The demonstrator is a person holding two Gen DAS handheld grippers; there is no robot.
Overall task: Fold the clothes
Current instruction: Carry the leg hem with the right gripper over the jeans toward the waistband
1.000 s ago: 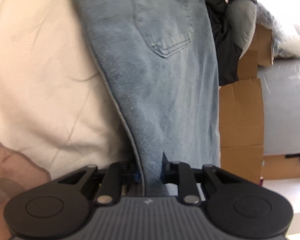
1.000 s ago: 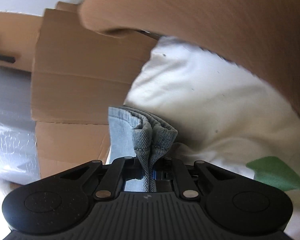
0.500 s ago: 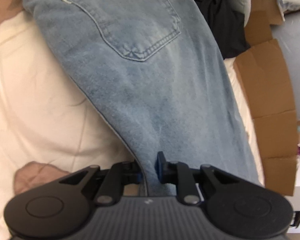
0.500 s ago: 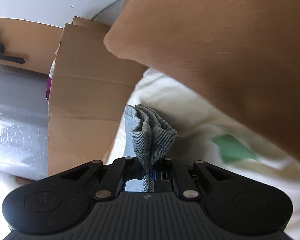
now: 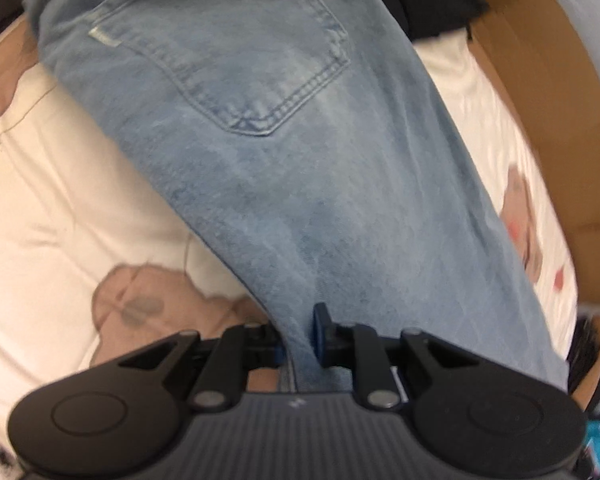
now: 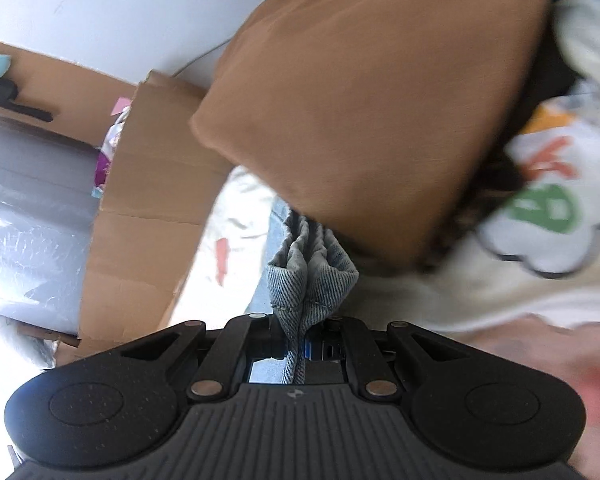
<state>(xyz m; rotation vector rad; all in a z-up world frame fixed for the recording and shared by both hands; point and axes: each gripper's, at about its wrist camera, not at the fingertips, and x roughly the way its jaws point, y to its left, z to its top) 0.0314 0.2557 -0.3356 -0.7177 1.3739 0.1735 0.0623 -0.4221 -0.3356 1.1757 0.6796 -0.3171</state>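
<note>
The pale blue denim jeans (image 5: 284, 184) lie lengthwise across the cream printed bedspread (image 5: 72, 208), not yet folded short. The left gripper (image 5: 300, 340) pinches the leg; the right gripper (image 6: 300, 344) is clenched on bunched hems (image 6: 308, 276). Folding over remains.

left wrist view close, looking steeply down on jeans (image 5: 284, 184); right wrist view close, angled lower, sharing jeans, bedding (image 6: 440, 292)
</note>
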